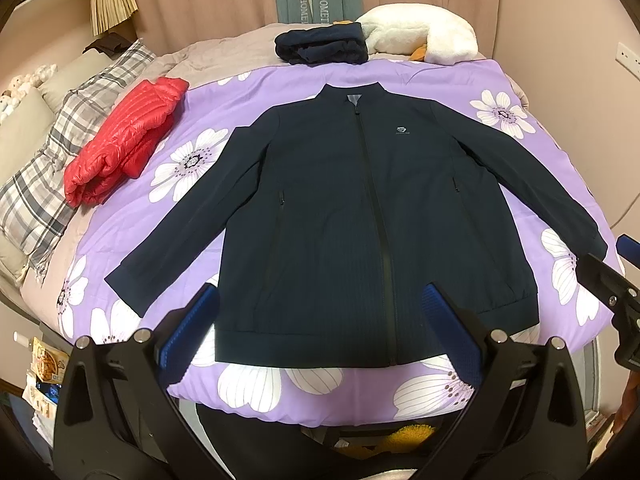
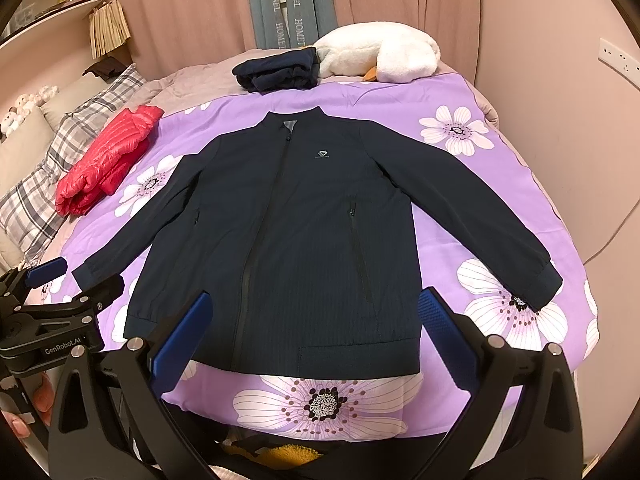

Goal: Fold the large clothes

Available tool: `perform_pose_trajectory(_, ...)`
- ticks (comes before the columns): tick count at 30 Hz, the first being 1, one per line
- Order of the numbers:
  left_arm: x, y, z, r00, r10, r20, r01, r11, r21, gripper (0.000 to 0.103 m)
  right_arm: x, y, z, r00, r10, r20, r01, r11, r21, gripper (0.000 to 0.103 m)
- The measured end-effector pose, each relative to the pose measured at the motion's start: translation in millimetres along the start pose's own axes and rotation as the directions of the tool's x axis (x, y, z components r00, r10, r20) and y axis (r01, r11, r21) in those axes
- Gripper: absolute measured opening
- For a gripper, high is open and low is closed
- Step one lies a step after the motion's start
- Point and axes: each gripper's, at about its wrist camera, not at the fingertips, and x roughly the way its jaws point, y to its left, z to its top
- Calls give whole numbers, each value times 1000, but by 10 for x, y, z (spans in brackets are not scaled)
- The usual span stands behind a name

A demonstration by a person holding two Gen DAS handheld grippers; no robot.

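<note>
A dark navy zip jacket (image 1: 352, 216) lies flat and face up on the purple flowered quilt (image 1: 280, 80), zipped, sleeves spread out to both sides. It also shows in the right wrist view (image 2: 296, 240). My left gripper (image 1: 320, 300) is open and empty, hovering above the jacket's hem near the bed's front edge. My right gripper (image 2: 316, 308) is open and empty, also above the hem. The right gripper shows at the right edge of the left wrist view (image 1: 624, 280); the left gripper shows at the left edge of the right wrist view (image 2: 52, 300).
A folded red puffer jacket (image 1: 124, 140) lies at the left on the quilt by a plaid pillow (image 1: 44, 184). A folded dark garment (image 1: 320, 46) and a white plush goose (image 1: 424, 32) sit at the far end. Curtains hang behind.
</note>
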Motion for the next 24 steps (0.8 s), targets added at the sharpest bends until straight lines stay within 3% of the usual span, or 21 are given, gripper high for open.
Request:
perform_pose_trajectory(10, 67, -16, 31, 1000, -8, -4, 8, 1000, -8, 101, 72, 16, 2, 1000, 1, -5, -1, 1000, 7, 102)
perform_pose_trajectory(15, 195, 128, 53, 996, -90, 19, 91, 992, -89, 101, 82, -79, 26, 991, 102, 82, -106, 993, 44, 102)
perform_pose_trajectory(18, 466, 390, 22, 976, -218, 8, 214, 953, -212, 101, 92, -211, -20, 951, 207, 228, -231, 969, 84, 102)
perform_pose_trajectory(19, 534, 469, -4, 970, -242, 19, 239, 939, -245, 101, 103, -263, -66, 920, 246, 306, -285, 954, 91, 102)
perform_pose_trajectory(21, 727, 708, -84, 970, -236, 64, 244, 910, -337, 101, 172, -316, -145, 871, 305, 386, -360, 930, 77, 102)
perform_pose_trajectory(24, 1053, 1085, -229, 977, -196, 82, 211, 865, -454, 101, 300, -308, -195, 834, 370, 408, -426, 903, 51, 102)
